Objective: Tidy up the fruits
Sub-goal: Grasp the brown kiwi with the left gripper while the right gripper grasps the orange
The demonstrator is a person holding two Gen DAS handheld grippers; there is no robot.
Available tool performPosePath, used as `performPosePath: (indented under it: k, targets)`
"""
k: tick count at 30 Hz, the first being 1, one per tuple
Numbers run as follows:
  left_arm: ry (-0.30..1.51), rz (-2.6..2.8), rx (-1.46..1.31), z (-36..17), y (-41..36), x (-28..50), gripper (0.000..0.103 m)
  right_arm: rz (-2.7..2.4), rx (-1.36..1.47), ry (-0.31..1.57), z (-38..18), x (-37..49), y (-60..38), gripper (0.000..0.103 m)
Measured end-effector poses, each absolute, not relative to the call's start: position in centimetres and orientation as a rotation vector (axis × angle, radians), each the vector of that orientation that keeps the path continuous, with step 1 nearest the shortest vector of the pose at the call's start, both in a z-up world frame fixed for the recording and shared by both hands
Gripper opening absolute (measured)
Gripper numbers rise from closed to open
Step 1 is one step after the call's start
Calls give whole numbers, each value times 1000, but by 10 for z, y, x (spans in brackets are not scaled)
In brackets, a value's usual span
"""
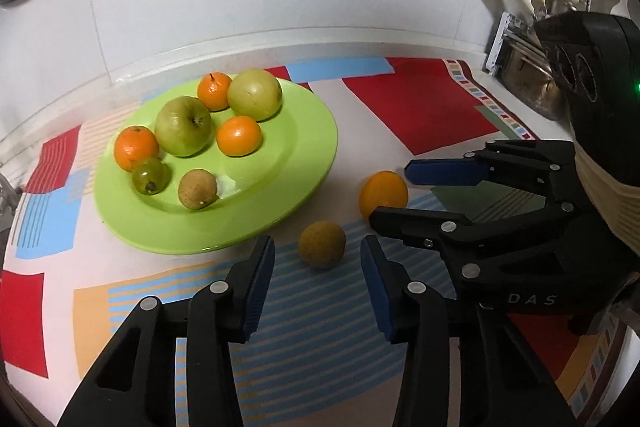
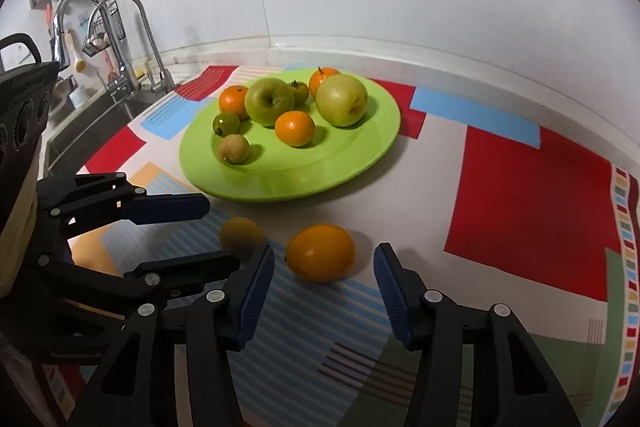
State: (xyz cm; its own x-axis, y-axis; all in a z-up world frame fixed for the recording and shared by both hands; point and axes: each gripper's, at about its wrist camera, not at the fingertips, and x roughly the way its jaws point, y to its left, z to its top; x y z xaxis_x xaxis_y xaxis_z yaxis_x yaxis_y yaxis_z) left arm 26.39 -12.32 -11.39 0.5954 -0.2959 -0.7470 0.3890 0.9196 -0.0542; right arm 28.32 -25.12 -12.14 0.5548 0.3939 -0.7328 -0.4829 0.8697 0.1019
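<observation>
Two fruits lie off the green plate (image 1: 304, 163) on the patterned cloth (image 2: 520, 207), so we aim our left gripper (image 1: 318, 279), jaws spread, at the brownish round fruit (image 1: 322, 244) and our right gripper (image 2: 324, 283), equally spread, at the orange (image 2: 320, 253).

Left wrist cam sits low over the worktop (image 1: 360, 131), looking fwd along its own fingers toward the back wall, green plate (image 1: 304, 147) ahead-left, close in. Right wrist cam: same low height, also facing the wall, plate (image 2: 360, 151) dead ahead, sink (image 2: 104, 115) off to its left. Both views share the plate, the two loose fruits, and each catches the other hand-held gripper at its edge.
</observation>
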Motion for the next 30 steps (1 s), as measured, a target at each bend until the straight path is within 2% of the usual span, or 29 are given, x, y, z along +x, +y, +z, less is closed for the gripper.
performPosePath:
  k: [7,9,19,30]
  targets:
    - [883,-422,101,-122,-125,275,35,547,-87,876,-131,294,-249,40]
    - [888,-428,95,-122,-126,276,28,537,-86,873,-131,292,-250,40]
    - [843,-405,99,-107,-121,263,28,491,-24,859,-121,284,-260,40]
    - [748,-302,97,-76,-92,262,28,471,-19,742,-83,275,-249,40]
